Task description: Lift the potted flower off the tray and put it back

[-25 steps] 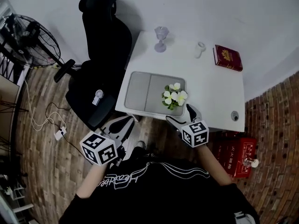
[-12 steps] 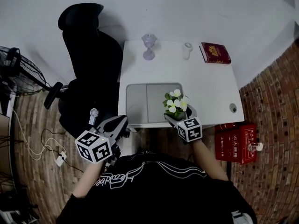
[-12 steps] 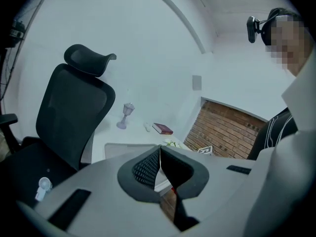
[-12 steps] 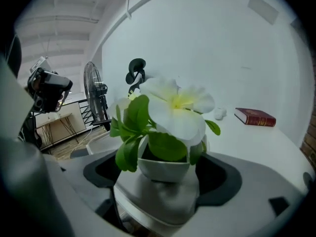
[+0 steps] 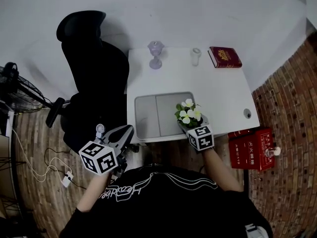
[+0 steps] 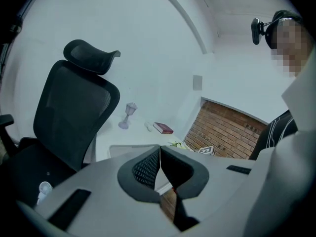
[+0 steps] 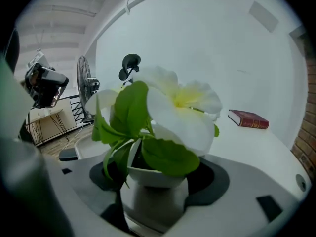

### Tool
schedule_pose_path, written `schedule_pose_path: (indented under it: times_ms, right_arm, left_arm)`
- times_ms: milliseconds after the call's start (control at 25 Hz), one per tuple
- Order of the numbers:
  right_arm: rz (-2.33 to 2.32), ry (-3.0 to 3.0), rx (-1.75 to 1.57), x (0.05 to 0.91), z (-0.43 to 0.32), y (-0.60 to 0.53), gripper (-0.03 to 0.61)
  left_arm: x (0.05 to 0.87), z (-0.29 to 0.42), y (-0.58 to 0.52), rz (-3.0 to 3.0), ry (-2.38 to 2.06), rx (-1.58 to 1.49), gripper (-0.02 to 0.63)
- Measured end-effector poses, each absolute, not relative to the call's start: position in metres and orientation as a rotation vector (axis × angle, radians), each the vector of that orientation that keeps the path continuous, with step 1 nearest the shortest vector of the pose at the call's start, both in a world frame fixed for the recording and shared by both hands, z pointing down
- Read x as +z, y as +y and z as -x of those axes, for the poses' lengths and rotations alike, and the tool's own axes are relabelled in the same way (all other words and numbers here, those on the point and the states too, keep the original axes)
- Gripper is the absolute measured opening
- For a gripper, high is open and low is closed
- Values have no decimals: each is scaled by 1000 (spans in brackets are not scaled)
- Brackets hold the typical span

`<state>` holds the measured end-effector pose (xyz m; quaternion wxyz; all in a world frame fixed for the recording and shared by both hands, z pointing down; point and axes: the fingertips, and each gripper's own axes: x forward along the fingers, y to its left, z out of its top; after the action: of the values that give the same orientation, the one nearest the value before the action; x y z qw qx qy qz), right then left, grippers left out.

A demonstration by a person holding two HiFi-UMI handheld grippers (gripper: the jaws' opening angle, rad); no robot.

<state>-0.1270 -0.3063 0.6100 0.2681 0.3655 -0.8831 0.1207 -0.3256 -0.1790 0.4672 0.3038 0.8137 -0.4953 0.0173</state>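
The potted flower (image 5: 188, 114), white blooms and green leaves in a small white pot (image 7: 154, 179), stands at the right end of the grey tray (image 5: 148, 114) on the white table (image 5: 218, 90). My right gripper (image 5: 192, 122) reaches in from the near table edge. Its jaws have just been closing with the pot between them, and both dark pads (image 7: 210, 179) now sit against the pot's sides. The pot still rests on the tray. My left gripper (image 5: 128, 131) hovers off the table's near left corner, beside the chair. Its pads (image 6: 148, 164) are pressed together on nothing.
At the back of the table stand a clear goblet (image 5: 155, 53), a small white cup (image 5: 196, 55) and a red book (image 5: 225, 56). A black office chair (image 5: 94, 78) is at the table's left. A red box (image 5: 252, 148) sits on the floor at the right.
My right gripper has come forward from the table edge, and its jaws have narrowed around the pot. My left gripper has drifted a little toward the table. The head view has shifted.
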Motion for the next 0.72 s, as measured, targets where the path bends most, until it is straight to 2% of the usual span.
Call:
schedule_pose_path:
  times_ms: [320, 720]
  right_arm:
    - [-968, -2399, 318, 602, 126, -305, 336]
    - [-923, -2617, 329, 520, 116, -274, 337]
  left_arm:
    - [467, 313, -182, -2161, -1298, 53, 34]
    - [449, 279, -168, -2175, -1312, 69, 34]
